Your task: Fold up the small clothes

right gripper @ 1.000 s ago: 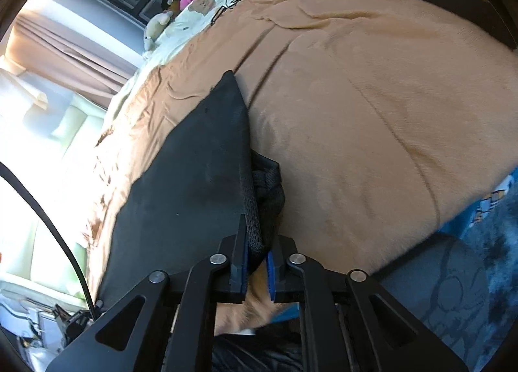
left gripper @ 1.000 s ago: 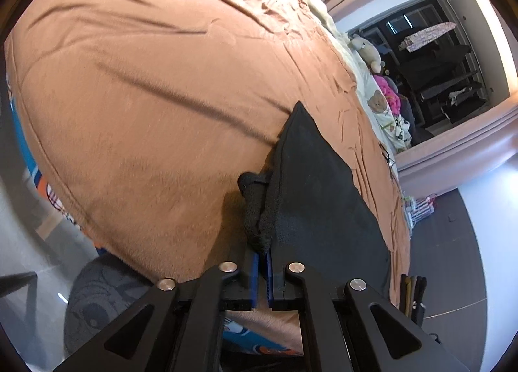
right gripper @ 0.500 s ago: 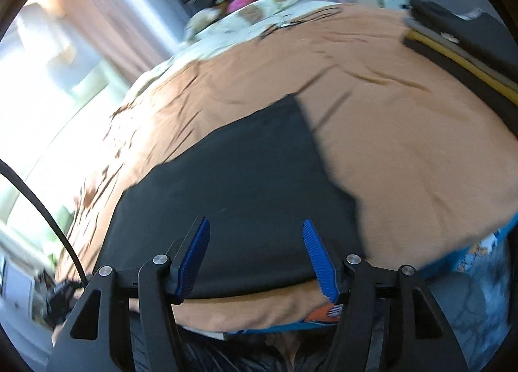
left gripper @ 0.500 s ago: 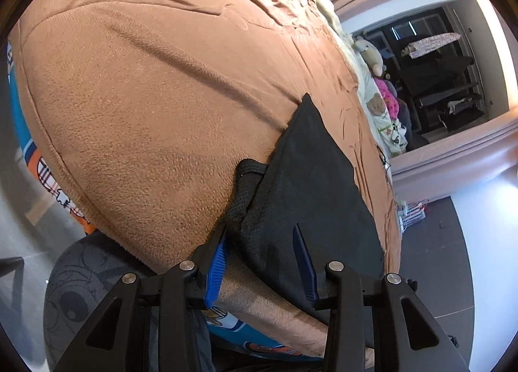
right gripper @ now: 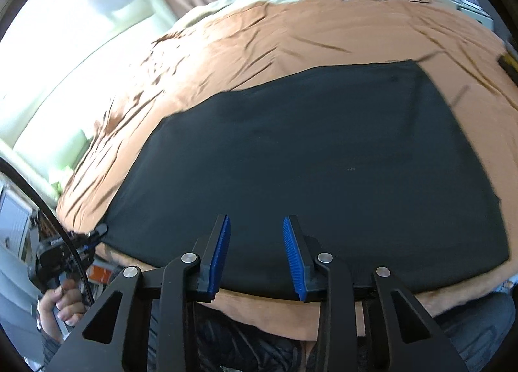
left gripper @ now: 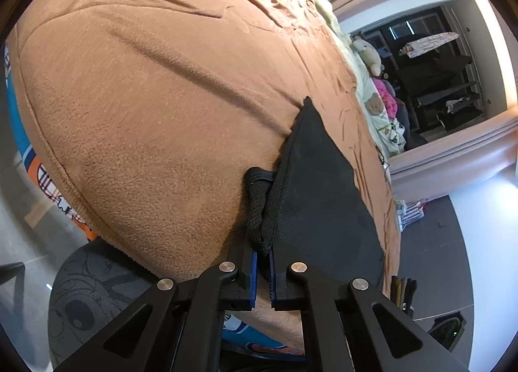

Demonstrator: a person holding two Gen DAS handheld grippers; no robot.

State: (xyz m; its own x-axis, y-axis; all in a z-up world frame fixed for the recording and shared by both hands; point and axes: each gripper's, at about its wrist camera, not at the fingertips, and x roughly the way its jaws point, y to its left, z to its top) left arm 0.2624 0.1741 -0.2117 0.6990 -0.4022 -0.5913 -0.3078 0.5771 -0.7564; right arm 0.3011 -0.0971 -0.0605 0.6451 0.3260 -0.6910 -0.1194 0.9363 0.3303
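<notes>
Matt black knit garment (right gripper: 323, 161) on a fuzzy tan fleece blanket (left gripper: 145, 96); tool (right gripper: 255, 255) of matt black plastic, ribbed blue pads (right gripper: 291, 252), shiny metal rivets.

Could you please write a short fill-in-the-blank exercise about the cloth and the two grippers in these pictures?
1. The garment spread on the bed is ____ in colour.
2. The left gripper is shut on the garment's bunched ____.
3. The right gripper, whose jaws have just been closing, has ____ between its pads.
4. The blanket beneath the garment is ____.

Missing words: black; edge; nothing; brown
</notes>
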